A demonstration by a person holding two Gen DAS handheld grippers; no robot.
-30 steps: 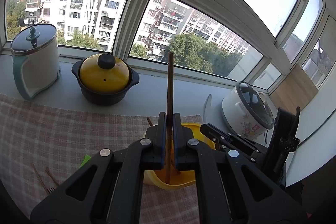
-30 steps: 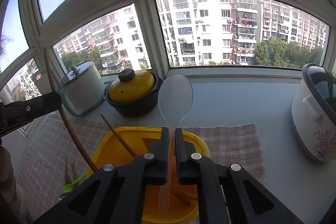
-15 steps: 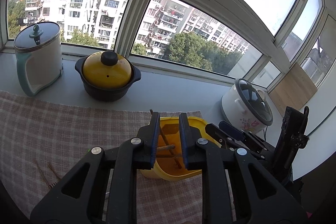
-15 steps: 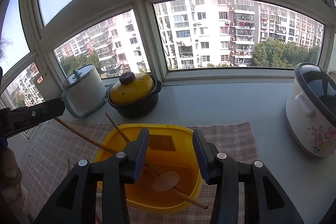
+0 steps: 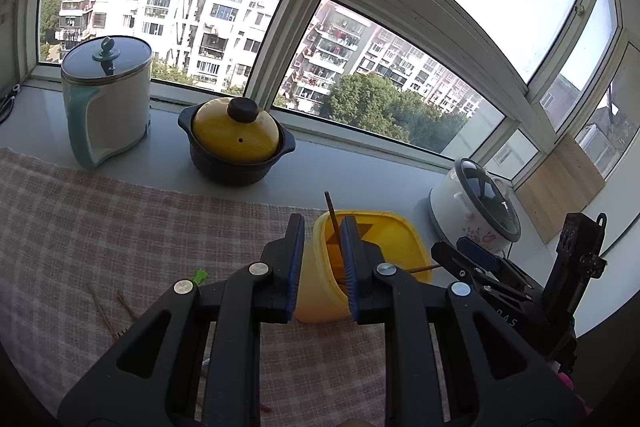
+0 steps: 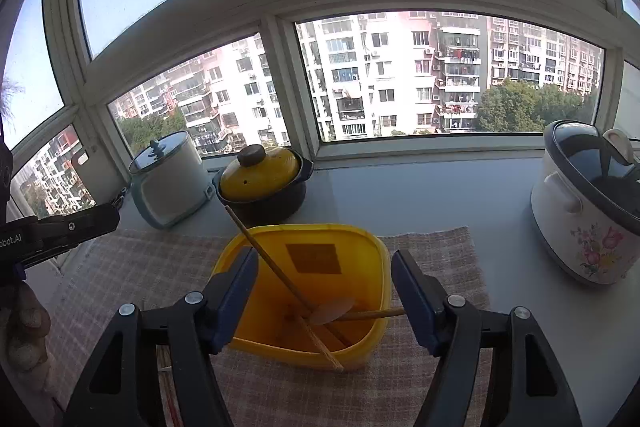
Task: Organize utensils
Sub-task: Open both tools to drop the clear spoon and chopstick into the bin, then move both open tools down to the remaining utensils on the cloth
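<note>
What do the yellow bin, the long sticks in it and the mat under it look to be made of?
Bin: probably plastic; smooth, slightly glossy, light glows through the wall.
Sticks: likely wood or bamboo; matte tan, thin and straight.
Mat: woven cloth by the look; checked weave, soft matte surface, a fringed edge.

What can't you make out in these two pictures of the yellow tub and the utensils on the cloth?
- Left wrist view: the left gripper blocks most of the yellow tub, so its contents barely show.
- Left wrist view: the green utensil is mostly behind a finger; its kind is unclear.
- Right wrist view: sticks on the cloth near the bottom edge hide behind the right gripper.
- Right wrist view: the rice cooker is cut off by the right edge.
</note>
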